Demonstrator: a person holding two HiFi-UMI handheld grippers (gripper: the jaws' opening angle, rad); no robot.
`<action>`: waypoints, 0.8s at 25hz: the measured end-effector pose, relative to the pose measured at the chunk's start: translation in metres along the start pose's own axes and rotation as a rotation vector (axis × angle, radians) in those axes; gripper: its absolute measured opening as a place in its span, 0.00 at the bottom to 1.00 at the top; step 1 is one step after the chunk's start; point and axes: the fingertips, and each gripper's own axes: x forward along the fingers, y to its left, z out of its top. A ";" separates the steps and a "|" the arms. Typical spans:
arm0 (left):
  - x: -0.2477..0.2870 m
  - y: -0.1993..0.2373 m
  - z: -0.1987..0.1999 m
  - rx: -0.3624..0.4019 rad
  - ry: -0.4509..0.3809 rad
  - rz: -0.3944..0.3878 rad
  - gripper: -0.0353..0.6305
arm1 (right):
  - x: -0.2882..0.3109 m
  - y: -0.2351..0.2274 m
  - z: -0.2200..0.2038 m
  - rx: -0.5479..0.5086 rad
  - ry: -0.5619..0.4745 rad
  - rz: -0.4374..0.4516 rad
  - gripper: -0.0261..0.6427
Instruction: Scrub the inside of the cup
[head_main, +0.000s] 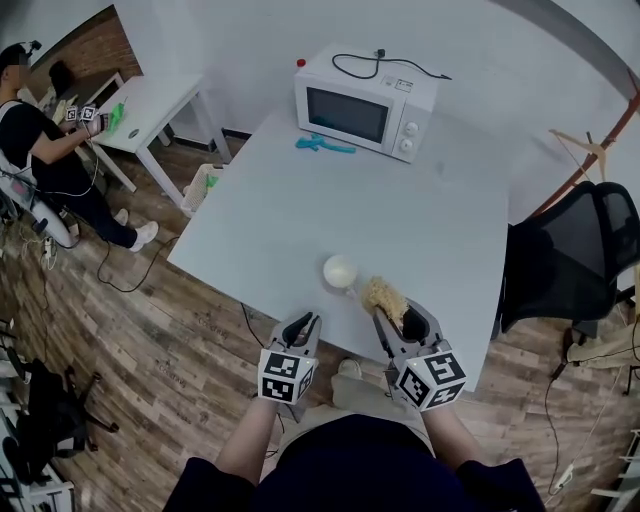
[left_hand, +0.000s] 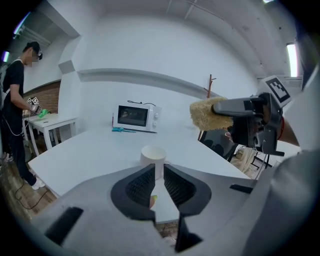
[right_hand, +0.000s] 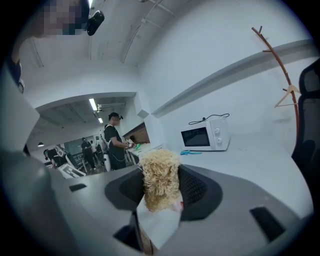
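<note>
Near the front edge of the white surface (head_main: 430, 200), the cup (head_main: 340, 271) stood upright, just ahead of both tools. My left hand-held gripper (left_hand: 158, 171) was clenched on nothing, its jaws together and lined up with the cup. My right hand-held gripper (right_hand: 161, 173) grasped a tan scrubbing sponge (head_main: 383, 296), held above the surface just right of the cup.
</note>
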 end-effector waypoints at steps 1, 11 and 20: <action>0.009 0.001 0.000 0.010 0.001 -0.014 0.17 | 0.004 -0.006 0.003 0.000 0.001 0.000 0.30; 0.088 0.020 -0.011 0.221 0.074 -0.075 0.59 | 0.028 -0.054 0.001 0.036 0.051 -0.014 0.30; 0.133 0.019 -0.035 0.253 0.158 -0.128 0.64 | 0.038 -0.077 -0.012 0.049 0.112 -0.003 0.30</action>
